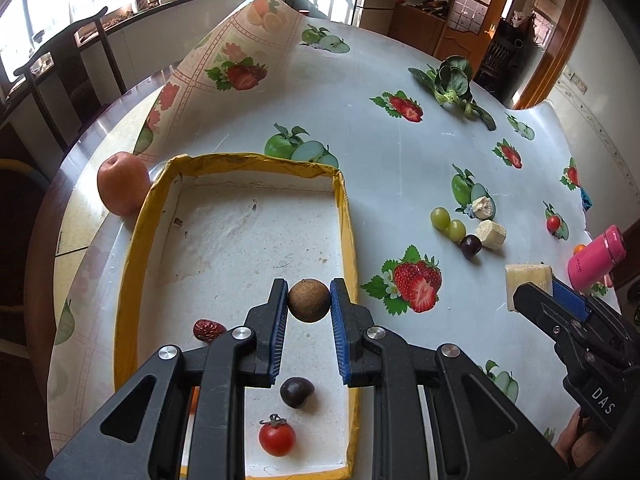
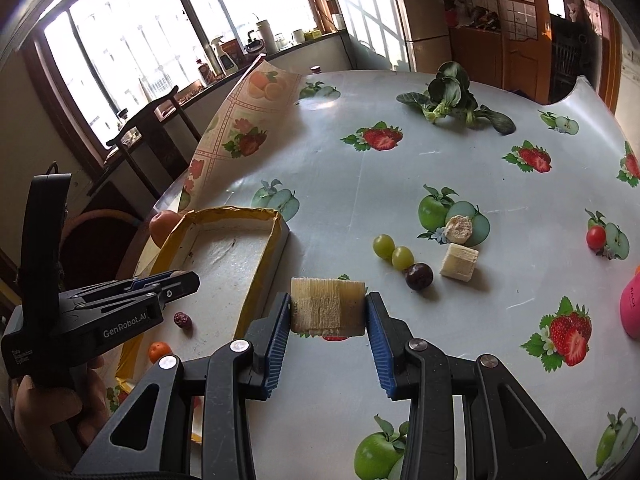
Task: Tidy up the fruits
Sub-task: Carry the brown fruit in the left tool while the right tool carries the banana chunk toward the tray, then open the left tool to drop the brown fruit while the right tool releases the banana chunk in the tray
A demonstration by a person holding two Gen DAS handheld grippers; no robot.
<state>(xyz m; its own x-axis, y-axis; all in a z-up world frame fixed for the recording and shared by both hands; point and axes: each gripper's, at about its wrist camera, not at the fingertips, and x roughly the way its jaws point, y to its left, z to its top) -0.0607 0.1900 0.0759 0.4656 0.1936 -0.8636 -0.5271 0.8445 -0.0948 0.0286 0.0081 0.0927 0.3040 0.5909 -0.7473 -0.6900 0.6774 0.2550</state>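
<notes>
While my left tongs (image 1: 309,300) pinch a small round brown fruit (image 1: 309,300) between their blue pads, I see it hanging over the white tray with the yellow rim (image 1: 346,216), toward that tray's near end. On the tray floor lie a red date (image 1: 208,330), a dark round fruit (image 1: 296,392) and a cherry tomato (image 1: 277,438). My right tongs (image 2: 328,312) are clamped on a pale, ridged block (image 2: 328,312), held above the fruit-print cloth just beside the tray's right wall. Out on the desk (image 2: 360,208), toward its middle, two green grapes (image 2: 393,252) touch each other, a dark grape (image 2: 419,276) sits against them, and two pale chunks (image 2: 459,261) lie close by. An apple (image 1: 122,188) rests against the tray's far left corner.
</notes>
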